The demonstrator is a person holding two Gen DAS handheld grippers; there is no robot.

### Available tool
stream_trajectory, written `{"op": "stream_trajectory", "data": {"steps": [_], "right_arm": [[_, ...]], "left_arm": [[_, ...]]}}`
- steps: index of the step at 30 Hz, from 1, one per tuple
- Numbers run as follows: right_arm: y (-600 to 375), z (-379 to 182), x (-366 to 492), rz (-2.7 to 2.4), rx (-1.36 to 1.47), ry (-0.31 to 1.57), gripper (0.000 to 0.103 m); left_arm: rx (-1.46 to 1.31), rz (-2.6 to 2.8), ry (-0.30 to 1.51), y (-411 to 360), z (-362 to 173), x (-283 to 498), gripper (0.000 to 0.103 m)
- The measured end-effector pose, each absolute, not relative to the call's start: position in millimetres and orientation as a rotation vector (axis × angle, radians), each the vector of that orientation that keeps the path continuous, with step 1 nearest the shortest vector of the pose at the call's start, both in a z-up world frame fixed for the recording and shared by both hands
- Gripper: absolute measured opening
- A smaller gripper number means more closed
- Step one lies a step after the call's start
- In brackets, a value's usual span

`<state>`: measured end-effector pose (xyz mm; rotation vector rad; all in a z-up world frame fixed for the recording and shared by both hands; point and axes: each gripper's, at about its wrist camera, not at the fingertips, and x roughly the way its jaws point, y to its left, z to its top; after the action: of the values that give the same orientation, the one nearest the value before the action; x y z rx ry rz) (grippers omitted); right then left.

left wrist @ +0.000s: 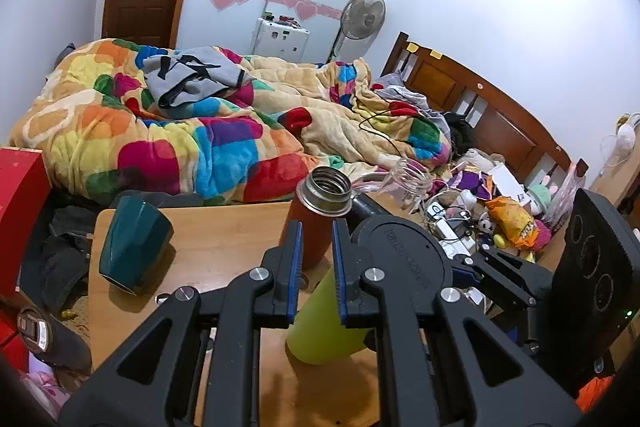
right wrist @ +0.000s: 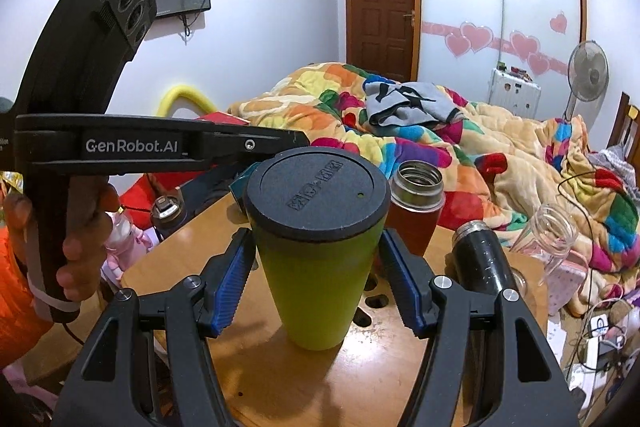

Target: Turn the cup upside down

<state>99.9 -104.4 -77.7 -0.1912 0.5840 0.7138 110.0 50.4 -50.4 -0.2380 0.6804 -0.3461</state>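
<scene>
A lime-green cup (right wrist: 318, 283) with a black lid (right wrist: 318, 197) stands upright on the wooden table (right wrist: 360, 379). My right gripper (right wrist: 318, 289) is open, its blue-padded fingers (right wrist: 234, 281) on either side of the cup body, a small gap on each side. In the left wrist view the green cup (left wrist: 324, 323) shows low behind my left gripper (left wrist: 316, 271), whose fingers stand slightly apart with nothing between them. The right gripper body (left wrist: 404, 263) shows in the left wrist view.
An open orange flask (right wrist: 416, 211) stands behind the cup. A black bottle (right wrist: 482, 259) and a clear glass bottle (right wrist: 548, 235) lie to the right. A dark teal cup (left wrist: 134, 247) lies tilted at the table's left. A bed with a colourful blanket (left wrist: 180, 131) is beyond.
</scene>
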Motion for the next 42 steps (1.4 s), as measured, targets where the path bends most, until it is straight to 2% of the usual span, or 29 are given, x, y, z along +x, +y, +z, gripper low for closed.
{"op": "stream_trajectory", "data": {"steps": [4,10,15,18,20,21,23,25,29,33,42], "right_arm": [[-102.7,-79.8,100.8,0.714,-0.194,0.597,0.060],[-104.4,-78.1,99.0,0.717,-0.177,0.600,0.060],[-113.8,-69.0,88.0,0.697,-0.178,0.582,0.060],[-123.9,-58.4,79.7,0.677,-0.164,0.565,0.061],[-133.3,-47.1,72.5,0.649,-0.148,0.546,0.062],[-136.6,-42.6,69.6,0.638,-0.145,0.538,0.064],[-144.4,-31.2,60.5,0.600,-0.145,0.513,0.071],[-151.2,-21.4,51.7,0.560,-0.147,0.491,0.081],[-163.6,-3.8,32.5,0.520,-0.140,0.456,0.083],[-176.4,7.1,15.6,0.471,-0.125,0.434,0.103],[-195.6,13.0,-8.9,0.425,-0.082,0.423,0.103]], "left_arm": [[-0.251,-0.352,0.683,52.4,-51.8,110.5,0.015],[-0.253,-0.310,0.689,58.3,-53.1,108.5,0.033],[-0.218,-0.228,0.669,64.7,-46.2,87.9,0.039],[-0.196,-0.191,0.620,65.0,-32.5,65.0,0.050],[-0.167,-0.162,0.576,61.9,-21.1,47.2,0.062],[-0.154,-0.150,0.557,59.6,-16.9,39.5,0.064],[-0.127,-0.136,0.518,52.1,-6.2,20.7,0.076],[-0.119,-0.134,0.497,46.5,2.6,7.4,0.086],[-0.090,-0.107,0.454,32.9,15.8,-17.9,0.101],[-0.094,-0.085,0.445,21.9,18.1,-38.0,0.103],[-0.078,-0.049,0.438,5.7,12.2,-65.3,0.103]]}}
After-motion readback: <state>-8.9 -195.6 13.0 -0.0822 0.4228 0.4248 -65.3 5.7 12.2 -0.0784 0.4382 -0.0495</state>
